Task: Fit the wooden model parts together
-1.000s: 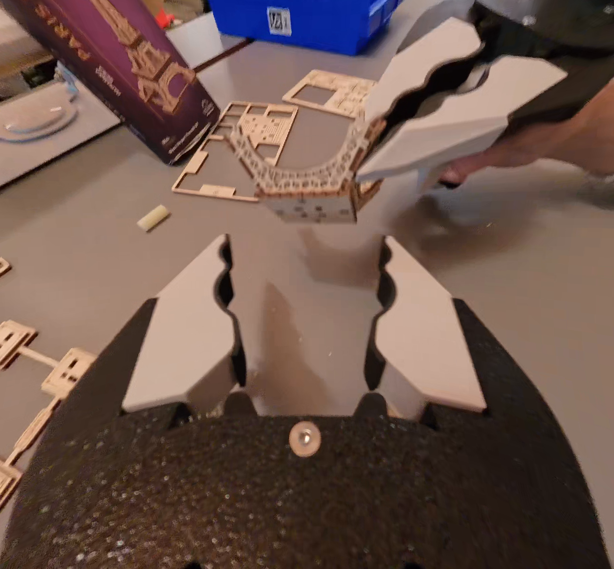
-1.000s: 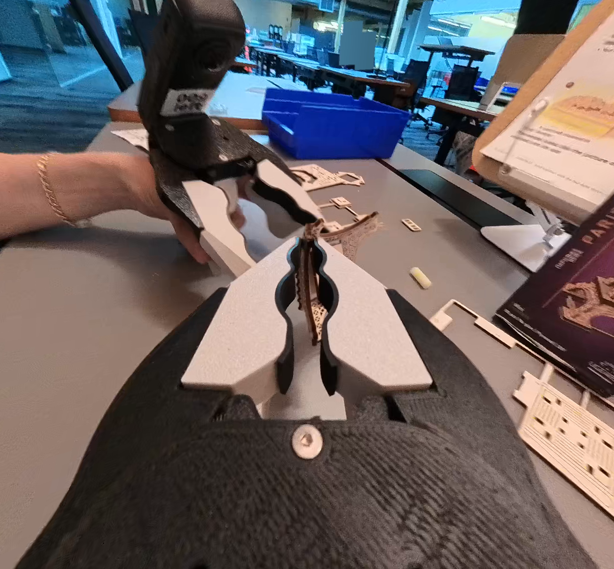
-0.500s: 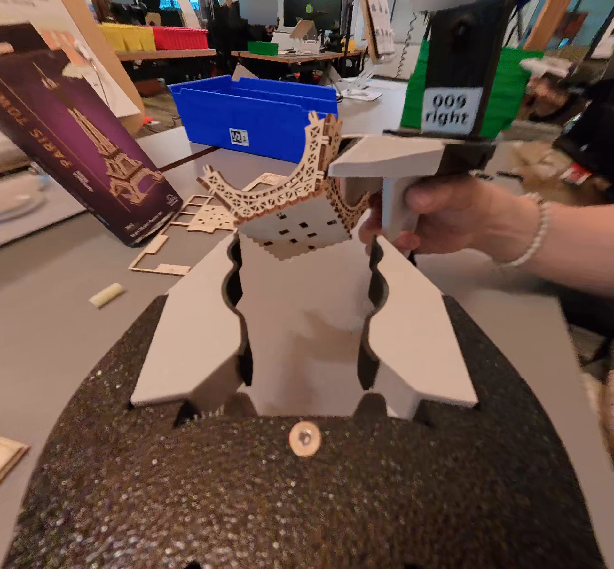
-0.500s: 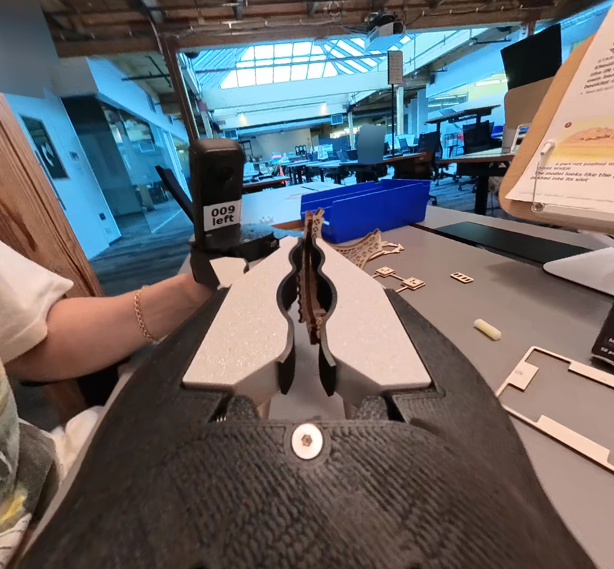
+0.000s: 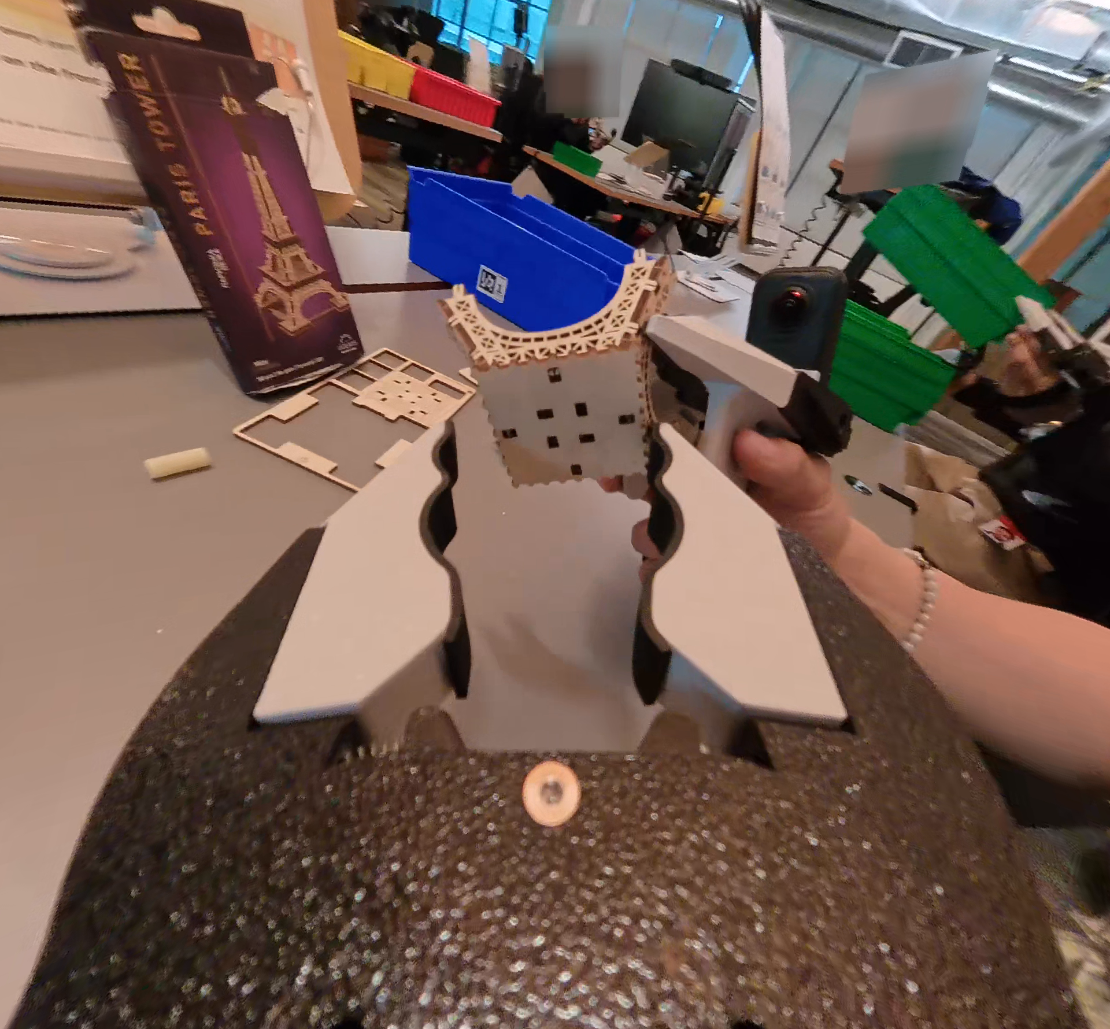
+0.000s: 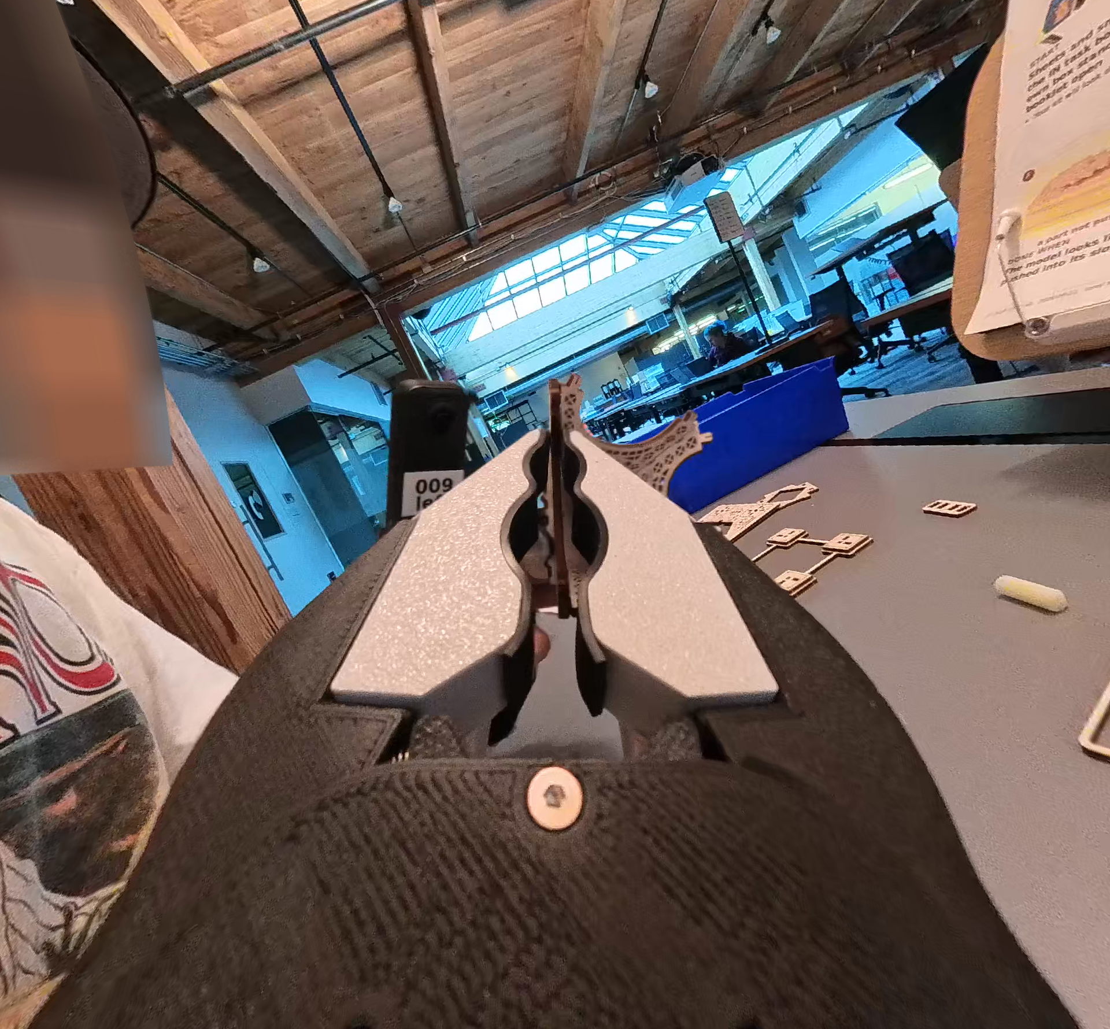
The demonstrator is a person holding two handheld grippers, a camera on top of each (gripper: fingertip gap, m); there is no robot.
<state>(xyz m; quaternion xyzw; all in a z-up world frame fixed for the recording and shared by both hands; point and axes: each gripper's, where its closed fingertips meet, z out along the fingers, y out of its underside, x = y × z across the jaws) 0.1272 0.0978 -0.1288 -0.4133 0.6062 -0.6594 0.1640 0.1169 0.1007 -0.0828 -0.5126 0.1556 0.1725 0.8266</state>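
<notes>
The wooden tower base assembly, lattice arches around a square plate with small holes, hangs in the air with the plate facing my left camera. My right gripper is shut on one of its arch walls; it also shows in the left wrist view, gripping the assembly's right side. My left gripper is open and empty, its fingers on either side just below the plate, not touching it. The left gripper's camera body shows behind my right fingers.
On the grey table lie an emptied wooden parts sheet, a small cream stick, loose wooden pieces and a lattice piece. The purple model box stands at the left, a blue bin behind. One gripper's finger ends stand about 4 centimeters off the other's. The small cream stick sits 20 centimeters or so from the ends of my left fingers. It turns up in the right wrist view as well.
The right gripper has lifted the assembly off the table and tipped it so the plate faces the left camera. Both grippers have tilted upward; the left stays open beneath it.
</notes>
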